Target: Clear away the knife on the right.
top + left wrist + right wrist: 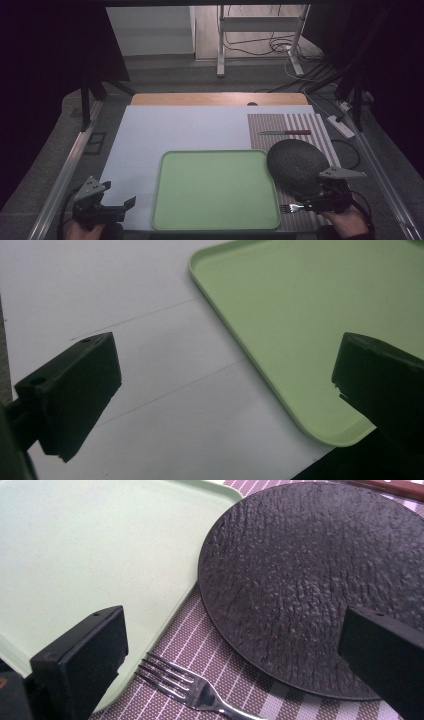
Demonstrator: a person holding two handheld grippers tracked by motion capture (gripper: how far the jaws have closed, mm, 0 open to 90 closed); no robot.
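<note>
The right gripper (306,206) hung with its jaws wide apart and nothing in them, just above a silver fork (195,690). The fork lay on the striped mat (200,640), between the green tray (215,190) and the black plate (310,580). The left gripper (131,204) was also spread wide and held nothing, beside the tray's near left corner.

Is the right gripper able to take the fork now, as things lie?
Probably yes. The right gripper is open, and the fork lies bare on the striped mat between its jaws, beside the green tray and the black plate; nothing covers it.
</note>
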